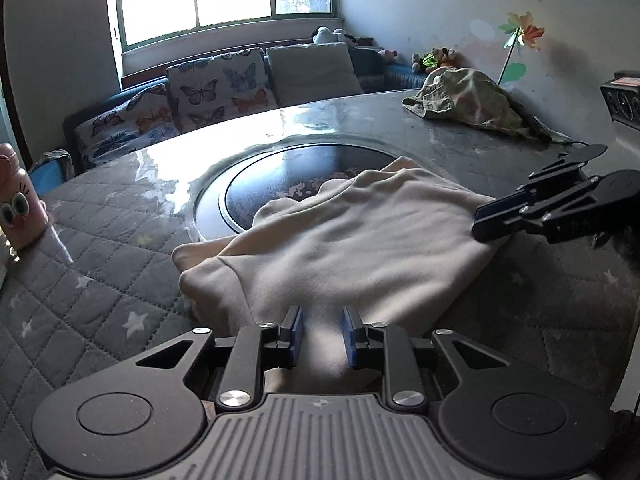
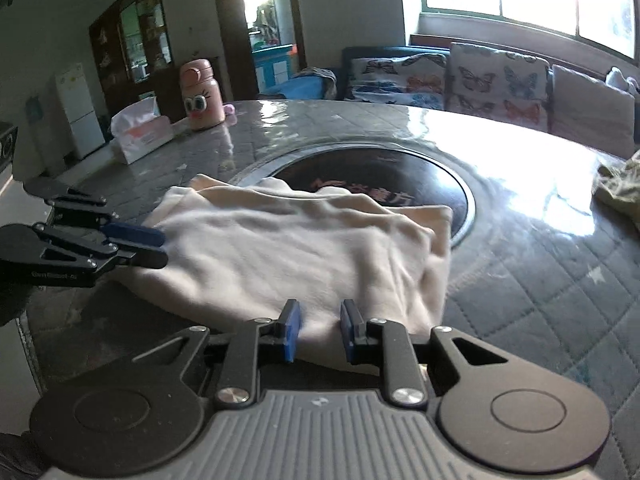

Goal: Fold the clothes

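Cream fleece garment (image 1: 352, 240) lies rumpled on the round quilted grey table (image 1: 100, 264) — my left gripper (image 1: 322, 334) and right gripper (image 2: 318, 330) each pinching its near edge.

Two garments lay on the one round table (image 1: 120, 216): a cream one (image 1: 360, 240) and a green one (image 1: 472, 100). There were two grippers (image 1: 322, 332) (image 2: 318, 330), one pink bottle (image 2: 199, 94), one tissue box (image 2: 140, 136), one pinwheel (image 1: 522, 32) and two butterfly cushions (image 1: 220, 88) (image 1: 124, 128)
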